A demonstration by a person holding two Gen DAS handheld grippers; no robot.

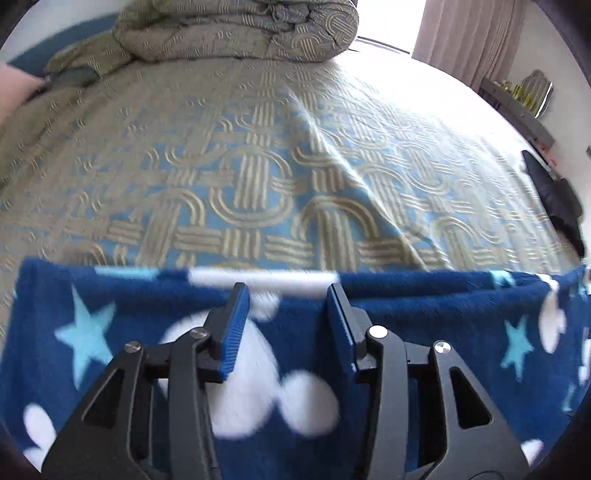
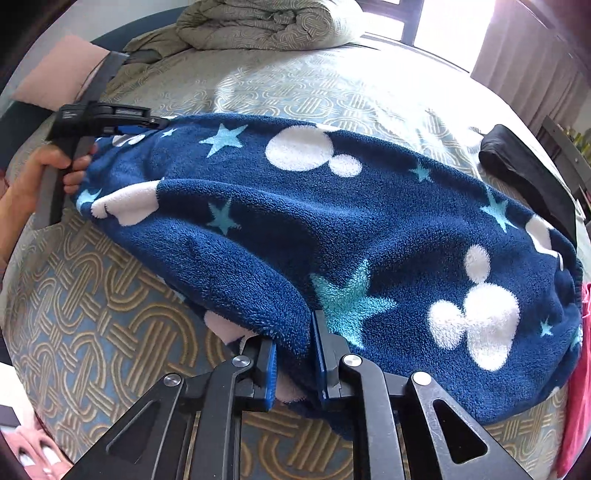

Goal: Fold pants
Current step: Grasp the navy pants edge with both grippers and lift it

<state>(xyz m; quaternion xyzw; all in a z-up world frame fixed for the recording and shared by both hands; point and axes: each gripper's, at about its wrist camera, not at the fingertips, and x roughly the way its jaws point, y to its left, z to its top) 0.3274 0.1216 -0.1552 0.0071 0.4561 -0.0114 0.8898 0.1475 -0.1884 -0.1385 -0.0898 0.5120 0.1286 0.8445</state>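
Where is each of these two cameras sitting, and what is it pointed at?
Left wrist view: rides on the left gripper, looking down along its fingers over the blue fleece pants and across the patterned bedspread; only its own fingers show.
Right wrist view: rides on the right gripper, whose fingers pinch a fold of the pants; the left gripper and a hand show far left.
Shared: pants, bedspread, rolled duvet.

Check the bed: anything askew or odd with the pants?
The blue fleece pants lie diagonally and bunched, not flat, with a thick rolled fold near the right hand-held gripper, which pinches that edge. The left hand-held gripper is at the far end. A black garment lies beside them.
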